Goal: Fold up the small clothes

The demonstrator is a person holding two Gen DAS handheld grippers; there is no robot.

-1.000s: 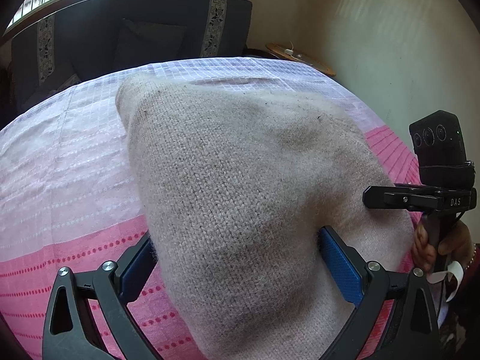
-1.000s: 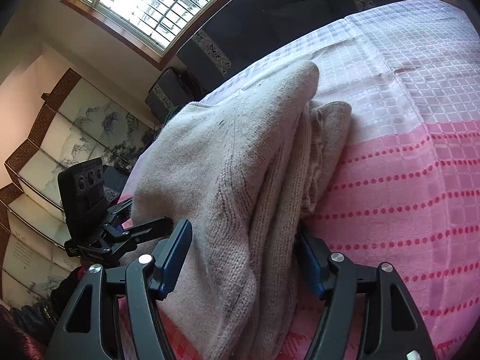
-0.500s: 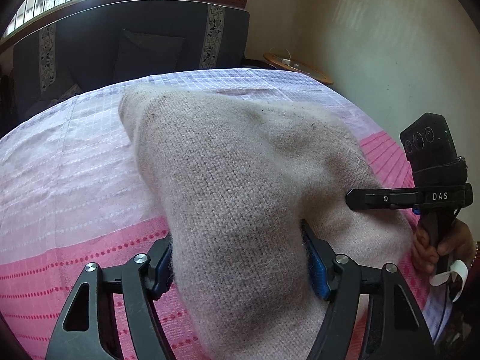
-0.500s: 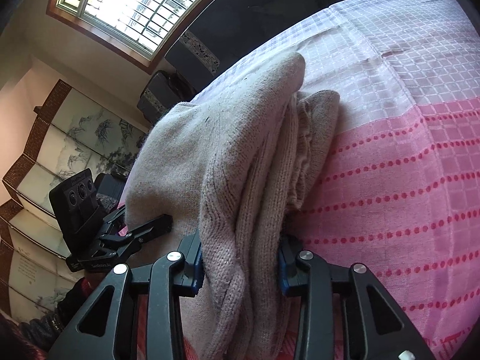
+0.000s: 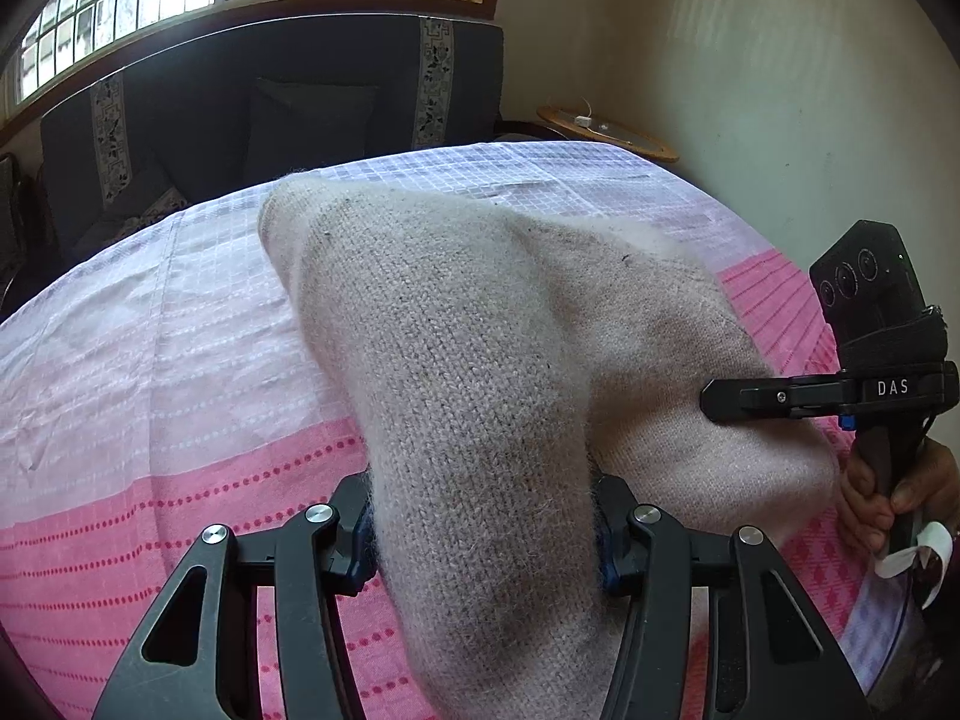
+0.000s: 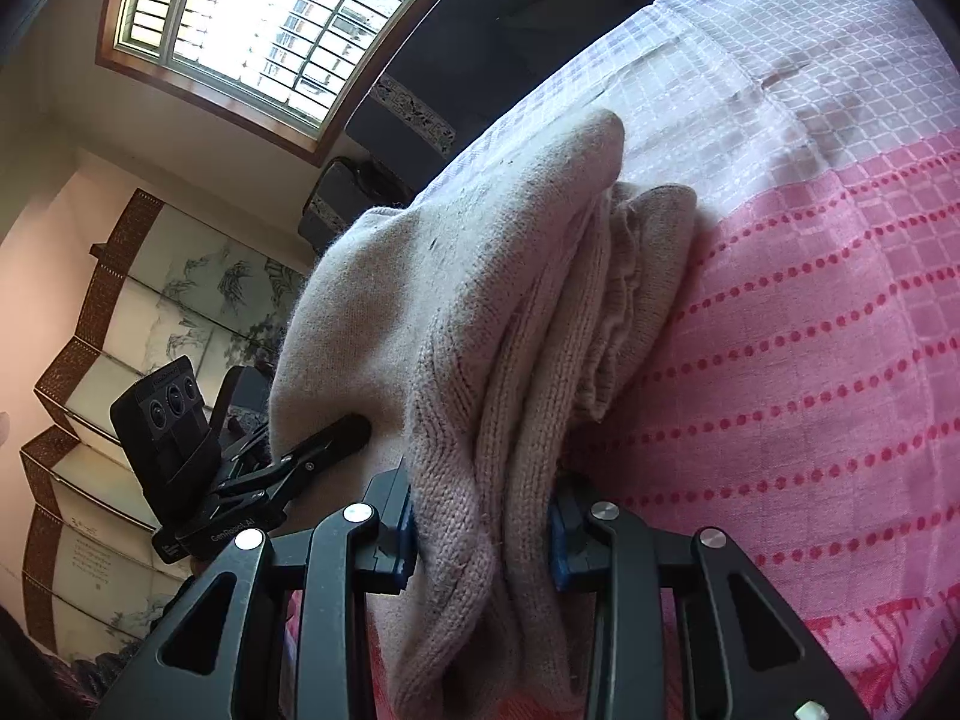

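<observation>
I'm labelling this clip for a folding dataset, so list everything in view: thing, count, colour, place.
knit sweater: one, beige, bunched and partly folded on the bed cover, its near edge gripped at two spots
bed cover: one, pink with red dots near the cameras, pale lilac checks farther off, under the sweater
sofa: one, dark with patterned strips, behind the bed under the window
window: one, barred, bright, above the sofa
round side table: one, wooden, by the cream wall
folding screen: one, painted panels, brown borders, at the left in the right wrist view
left gripper: one, black with blue pads, clamped on the sweater
right gripper: one, black with blue pads, clamped on the sweater's folded edge
hand: one, around the right gripper's handle
</observation>
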